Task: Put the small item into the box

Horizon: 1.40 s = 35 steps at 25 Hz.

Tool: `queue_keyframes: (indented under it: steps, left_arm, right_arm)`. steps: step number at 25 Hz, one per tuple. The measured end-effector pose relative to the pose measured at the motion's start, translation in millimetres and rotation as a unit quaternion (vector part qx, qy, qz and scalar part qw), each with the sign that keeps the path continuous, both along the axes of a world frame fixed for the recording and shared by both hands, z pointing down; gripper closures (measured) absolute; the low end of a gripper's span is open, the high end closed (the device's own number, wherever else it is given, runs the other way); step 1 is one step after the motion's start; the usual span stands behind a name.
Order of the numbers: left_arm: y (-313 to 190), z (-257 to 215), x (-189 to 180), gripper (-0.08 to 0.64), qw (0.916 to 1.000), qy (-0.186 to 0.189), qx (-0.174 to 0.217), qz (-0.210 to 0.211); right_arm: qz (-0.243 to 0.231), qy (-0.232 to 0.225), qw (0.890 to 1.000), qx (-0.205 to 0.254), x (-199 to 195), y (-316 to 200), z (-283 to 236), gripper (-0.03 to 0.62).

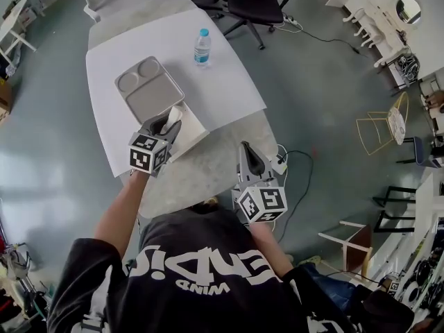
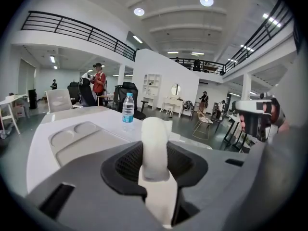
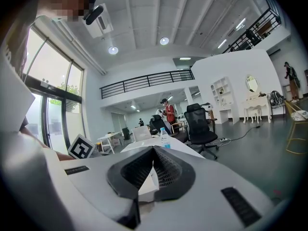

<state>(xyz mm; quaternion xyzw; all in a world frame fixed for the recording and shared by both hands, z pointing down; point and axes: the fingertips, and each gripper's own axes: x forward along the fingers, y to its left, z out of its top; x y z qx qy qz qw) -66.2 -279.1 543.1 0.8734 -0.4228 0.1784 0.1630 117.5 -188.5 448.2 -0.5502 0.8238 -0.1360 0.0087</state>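
Left claw [image 2: 155, 154] grips a small, rounded white item [image 2: 155, 136] over the white tabletop [image 2: 39, 160]. Right claw [image 3: 153, 149] stays apart, clenched and empty.

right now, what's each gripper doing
Left gripper: closed on the small white item.
Right gripper: closed, tips together, holding nothing.

Left gripper [image 1: 168, 122] sits over white box [image 1: 196, 132], just beside grey tray [image 1: 149, 89]. Water bottle [image 1: 202, 47] upright on table [image 1: 229, 96]. Right gripper [image 1: 252, 159] well apart.
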Motion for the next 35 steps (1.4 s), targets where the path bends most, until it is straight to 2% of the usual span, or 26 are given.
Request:
queue_keyframes:
  steps: [6,10,18,21,24,27,30,35]
  left_arm:
    - [-11.1,45.7,10.0,0.422,0.9980,-0.040,-0.044,0.020]
    - [-9.1,76.9,15.2,0.422,0.9923,-0.085,-0.078,0.045]
    - [-17.5,102.2,28.6,0.422,0.9850,-0.115,-0.110,0.066]
    - [-19.3,106.6,33.4,0.422,0.9805,-0.141,-0.110,0.081]
    - [-14.8,121.7,35.5,0.422,0.9730,-0.165,-0.131,0.094]
    - [-18.0,124.1,39.2,0.422,0.9691,-0.183,-0.129,0.103]
    - [-9.9,145.2,35.1,0.422,0.9591,-0.204,-0.165,0.105]
    - [-7.2,148.7,37.8,0.419,0.9518,-0.221,-0.179,0.116]
  right_arm:
    - [0.000,0.000,1.000,-0.008,1.1,-5.2,5.2,0.574]
    - [0.000,-0.002,1.000,-0.013,2.2,-7.2,7.9,0.574]
    - [-0.003,-0.004,1.000,-0.021,5.6,-15.3,15.7,0.574]
    - [-0.004,-0.005,1.000,-0.025,6.7,-17.0,18.1,0.574]
    - [-0.002,-0.007,1.000,-0.027,9.9,-18.6,19.4,0.574]
    - [0.001,-0.007,1.000,-0.030,13.4,-21.7,21.8,0.574]
    - [0.002,-0.008,0.999,-0.032,16.5,-23.0,23.9,0.574]
    - [0.003,-0.009,0.999,-0.035,18.8,-26.0,23.4,0.574]
